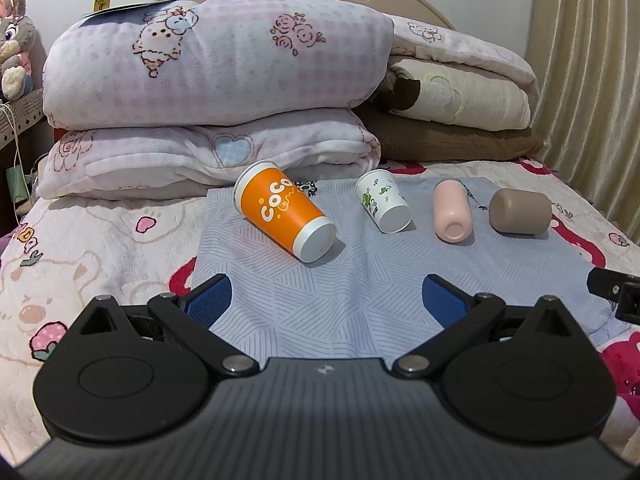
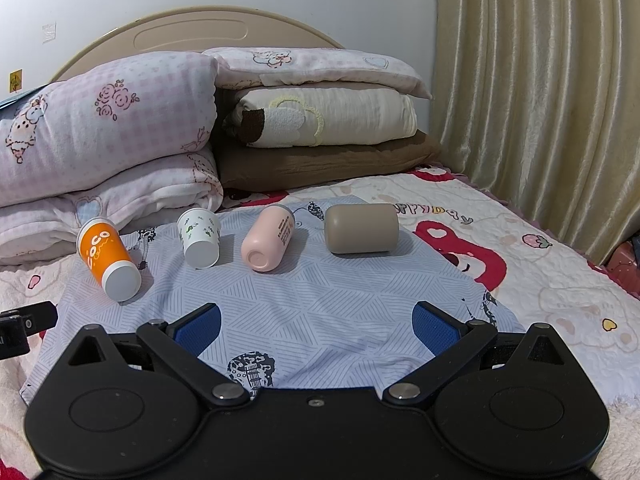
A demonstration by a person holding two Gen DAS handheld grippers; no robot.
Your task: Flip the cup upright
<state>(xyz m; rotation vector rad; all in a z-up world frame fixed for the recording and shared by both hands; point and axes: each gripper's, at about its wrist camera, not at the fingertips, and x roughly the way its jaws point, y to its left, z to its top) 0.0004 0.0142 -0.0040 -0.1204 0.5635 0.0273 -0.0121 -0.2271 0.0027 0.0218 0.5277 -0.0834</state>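
Several cups lie on their sides in a row on a light blue patterned cloth (image 1: 320, 304) (image 2: 320, 304) on a bed. From left to right: an orange "COCO" paper cup (image 1: 282, 210) (image 2: 106, 258), a small white cup with green prints (image 1: 382, 200) (image 2: 199, 237), a pink cup (image 1: 451, 210) (image 2: 269, 238) and a taupe cup (image 1: 520, 211) (image 2: 361, 229). My left gripper (image 1: 327, 298) is open and empty, in front of the orange and white cups. My right gripper (image 2: 316, 326) is open and empty, in front of the pink cup.
Folded pink checked quilts (image 1: 208, 80) (image 2: 100, 140) and cream and brown bedding (image 1: 456, 120) (image 2: 320, 136) are stacked behind the cups against the headboard (image 2: 192, 36). A curtain (image 2: 540, 100) hangs at the right. The other gripper's edge shows in the left wrist view (image 1: 616, 292).
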